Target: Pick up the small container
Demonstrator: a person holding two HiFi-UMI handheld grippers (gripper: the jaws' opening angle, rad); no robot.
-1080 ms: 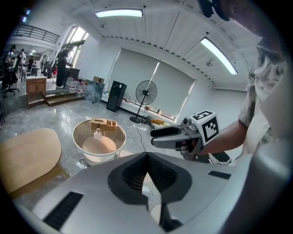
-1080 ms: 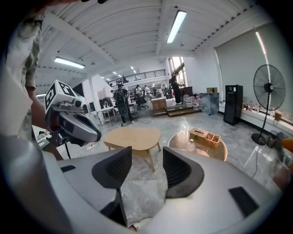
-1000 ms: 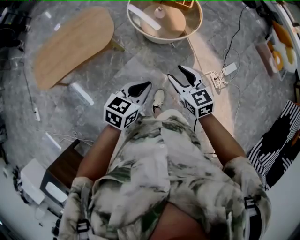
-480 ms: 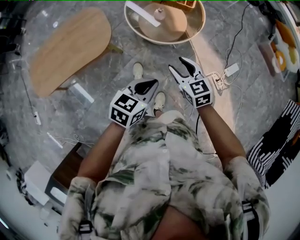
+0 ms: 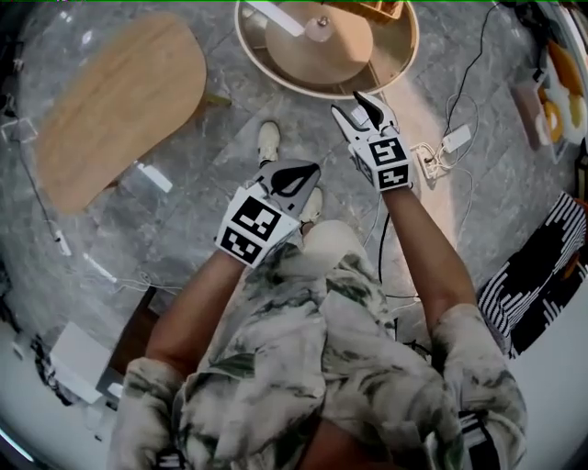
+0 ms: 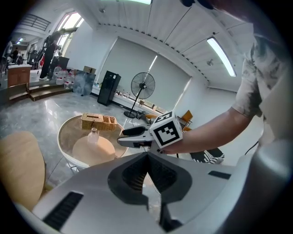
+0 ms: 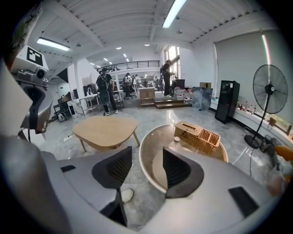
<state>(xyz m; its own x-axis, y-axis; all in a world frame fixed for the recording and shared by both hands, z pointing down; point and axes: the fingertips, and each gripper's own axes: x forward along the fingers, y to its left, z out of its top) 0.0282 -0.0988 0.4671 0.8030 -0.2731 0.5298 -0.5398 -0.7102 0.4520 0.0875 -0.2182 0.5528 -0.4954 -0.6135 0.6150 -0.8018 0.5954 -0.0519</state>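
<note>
A small clear bottle point(image 5: 321, 27) stands on a round wooden disc point(image 5: 322, 44) inside the round glass-topped table point(image 5: 401, 57), next to a wicker basket point(image 5: 382, 7). My right gripper point(image 5: 349, 103) is open and empty, its tips just short of the table's near rim. In the right gripper view the bottle point(image 7: 176, 139) and basket point(image 7: 198, 135) lie beyond the open gripper point(image 7: 144, 169). My left gripper point(image 5: 303, 173) hangs lower and further back, shut on nothing. The left gripper view shows the shut gripper point(image 6: 147, 157), with the right gripper point(image 6: 135, 133) and the bottle point(image 6: 93, 134) ahead.
A low wooden table point(image 5: 119, 96) stands to the left. The person's shoes point(image 5: 268, 139) are on the marble floor. A power strip and cables point(image 5: 439, 151) lie right of the right arm. A striped rug point(image 5: 542, 266) is at far right. A standing fan point(image 7: 269, 98) and people are in the background.
The person has stepped forward toward the round table. Both grippers moved forward with the body, the right one reaching close to the table's rim. Neither pair of jaws changed.
</note>
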